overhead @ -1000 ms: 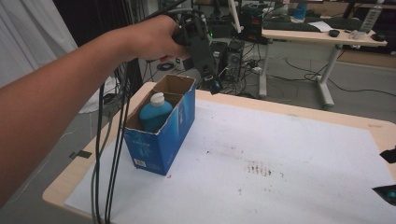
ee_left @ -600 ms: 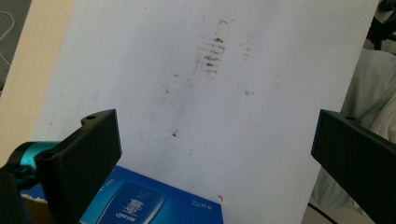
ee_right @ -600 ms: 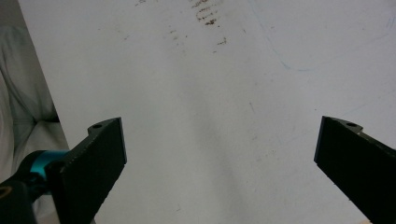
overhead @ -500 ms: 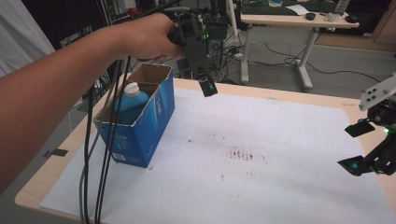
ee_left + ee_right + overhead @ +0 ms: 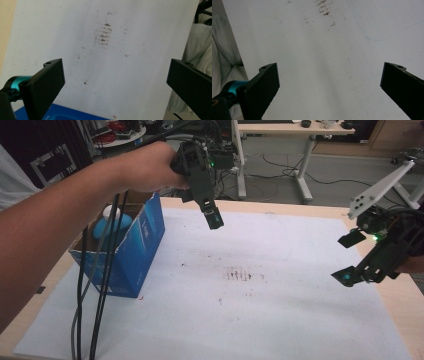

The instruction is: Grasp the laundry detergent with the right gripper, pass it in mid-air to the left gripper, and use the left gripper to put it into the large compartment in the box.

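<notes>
Left gripper (image 5: 212,217) hangs in the air just right of the blue box (image 5: 131,251), jaws spread wide and empty, pointing down at the white sheet (image 5: 260,320). Inside the open box stands a blue bottle (image 5: 111,222) with a white cap. Right gripper (image 5: 352,257) hovers over the sheet's right edge, well apart from the box, its jaws also spread and holding nothing.

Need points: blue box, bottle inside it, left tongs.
blue box (image 5: 142,247), high view, on its long side wall.
bottle (image 5: 112,226), high view, on its blue shoulder.
left tongs (image 5: 113,75), left gripper view, midway between the open jaw tips.
</notes>
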`<act>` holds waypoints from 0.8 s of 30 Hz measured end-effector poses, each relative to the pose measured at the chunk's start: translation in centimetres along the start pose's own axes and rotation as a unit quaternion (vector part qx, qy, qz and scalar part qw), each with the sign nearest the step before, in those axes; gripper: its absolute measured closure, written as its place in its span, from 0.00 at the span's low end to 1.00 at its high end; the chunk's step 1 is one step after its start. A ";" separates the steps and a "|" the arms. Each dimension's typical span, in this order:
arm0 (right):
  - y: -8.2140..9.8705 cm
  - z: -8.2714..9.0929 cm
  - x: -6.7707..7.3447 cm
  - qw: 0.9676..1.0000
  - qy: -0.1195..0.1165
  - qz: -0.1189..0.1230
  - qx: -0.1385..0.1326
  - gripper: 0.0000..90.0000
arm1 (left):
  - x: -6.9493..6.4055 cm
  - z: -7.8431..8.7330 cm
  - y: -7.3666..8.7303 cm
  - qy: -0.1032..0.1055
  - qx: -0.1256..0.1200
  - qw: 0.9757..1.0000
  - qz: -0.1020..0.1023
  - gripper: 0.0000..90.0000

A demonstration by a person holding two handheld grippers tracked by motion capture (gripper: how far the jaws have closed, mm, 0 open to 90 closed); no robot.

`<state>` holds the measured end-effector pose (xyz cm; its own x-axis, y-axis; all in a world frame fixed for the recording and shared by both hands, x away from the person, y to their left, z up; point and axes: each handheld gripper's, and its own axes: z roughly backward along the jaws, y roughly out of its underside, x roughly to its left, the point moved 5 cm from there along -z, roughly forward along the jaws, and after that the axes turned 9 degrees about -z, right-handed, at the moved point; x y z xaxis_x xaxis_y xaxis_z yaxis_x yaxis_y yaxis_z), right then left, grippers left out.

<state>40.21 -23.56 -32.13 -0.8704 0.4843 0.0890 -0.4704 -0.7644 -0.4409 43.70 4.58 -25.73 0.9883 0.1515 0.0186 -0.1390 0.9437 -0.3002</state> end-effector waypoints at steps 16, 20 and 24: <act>0.0 -1.0 0.0 1.000 -0.009 -0.003 0.006 0.02 | -0.1 -4.2 -0.8 0.004 0.007 1.000 -0.013 0.02; -0.1 -1.3 -0.1 1.000 -0.012 -0.002 0.006 0.02 | -0.2 -5.1 -0.9 0.008 0.006 1.000 -0.013 0.02; -0.1 -1.4 -0.1 1.000 -0.012 -0.005 0.007 0.02 | -0.2 -5.7 -0.9 0.012 0.010 1.000 -0.016 0.02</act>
<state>40.53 -22.93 -33.35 -0.8687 0.4818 0.1150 -0.4812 -0.7657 -0.4268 43.95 2.05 -30.89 0.9933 0.1152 0.0057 -0.1089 0.9534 -0.2813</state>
